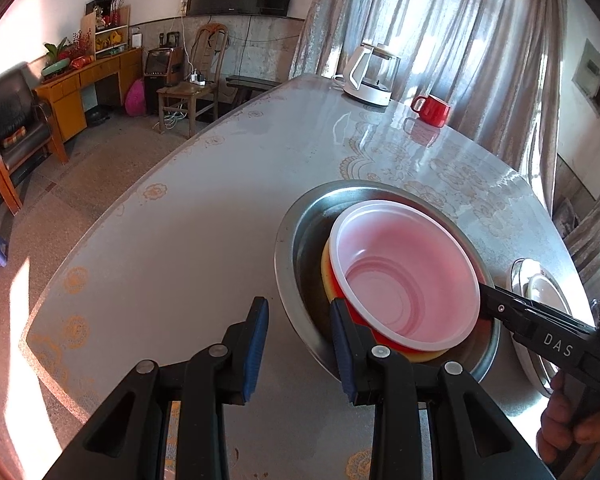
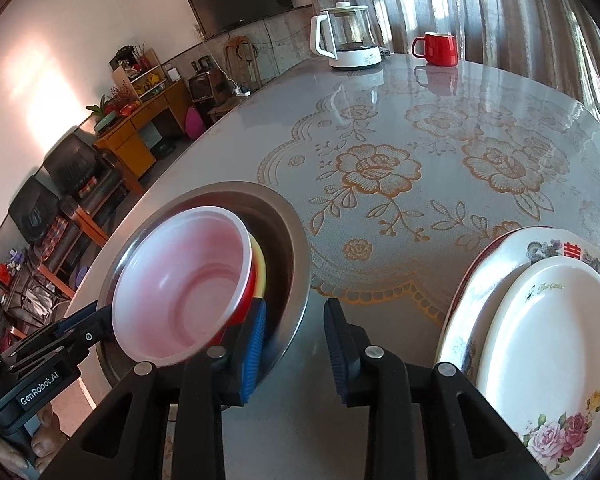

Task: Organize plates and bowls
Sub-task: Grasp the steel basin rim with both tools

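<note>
A steel basin (image 1: 288,248) (image 2: 296,248) stands on the table and holds nested bowls: a white bowl (image 1: 404,276) (image 2: 180,284) on top, inside a red bowl (image 2: 250,284), inside a yellow one (image 2: 260,264). My left gripper (image 1: 299,308) straddles the basin's near rim, one finger inside against the red bowl and one outside; table shows between the outer pad and the rim, so it is open. My right gripper (image 2: 296,308) straddles the opposite rim the same way, open, with a gap at its outer finger. Two stacked plates (image 2: 540,320) lie to the right.
A white electric kettle (image 2: 348,40) and a red mug (image 2: 436,48) stand at the far end of the patterned table (image 2: 380,168). The table's left edge drops to the floor, where chairs and a wooden cabinet stand. A person's hand (image 1: 560,428) holds the right gripper's handle.
</note>
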Demonstrator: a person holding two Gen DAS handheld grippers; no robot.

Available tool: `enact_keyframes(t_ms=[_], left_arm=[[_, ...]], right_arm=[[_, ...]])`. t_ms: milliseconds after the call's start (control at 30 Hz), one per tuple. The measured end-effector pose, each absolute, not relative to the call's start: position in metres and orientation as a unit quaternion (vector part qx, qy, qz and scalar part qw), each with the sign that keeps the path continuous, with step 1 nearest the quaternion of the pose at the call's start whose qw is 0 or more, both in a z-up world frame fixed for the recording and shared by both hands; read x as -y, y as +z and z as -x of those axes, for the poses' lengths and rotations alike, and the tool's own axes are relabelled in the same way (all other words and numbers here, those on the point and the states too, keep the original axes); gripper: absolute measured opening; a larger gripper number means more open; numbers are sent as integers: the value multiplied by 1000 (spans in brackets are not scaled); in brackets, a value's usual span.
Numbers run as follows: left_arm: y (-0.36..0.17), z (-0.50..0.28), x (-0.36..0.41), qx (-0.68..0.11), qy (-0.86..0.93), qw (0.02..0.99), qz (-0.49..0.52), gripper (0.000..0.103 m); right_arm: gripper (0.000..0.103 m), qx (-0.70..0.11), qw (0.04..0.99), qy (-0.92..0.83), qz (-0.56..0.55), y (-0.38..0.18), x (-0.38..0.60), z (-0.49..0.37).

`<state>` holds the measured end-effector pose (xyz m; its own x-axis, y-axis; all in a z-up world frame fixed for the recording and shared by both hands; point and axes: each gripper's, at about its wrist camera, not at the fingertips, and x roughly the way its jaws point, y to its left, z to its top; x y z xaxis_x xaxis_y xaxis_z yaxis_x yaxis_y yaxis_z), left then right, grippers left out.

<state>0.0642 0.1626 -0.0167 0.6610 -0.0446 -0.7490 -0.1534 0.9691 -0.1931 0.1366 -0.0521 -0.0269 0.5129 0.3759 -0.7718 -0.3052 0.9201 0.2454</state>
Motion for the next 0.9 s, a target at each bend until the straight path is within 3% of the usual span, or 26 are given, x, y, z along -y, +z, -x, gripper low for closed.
enact_keyframes(t_ms=[767,900], left_arm=[[-22,-64,-171,-394,8,908,141,32],[-24,-63,-176,-381,6,913,148,37]], right_arm=[[27,-452,870,192,-40,-31,48,-142],[27,-454,868,196,-44,-31,49,-141]])
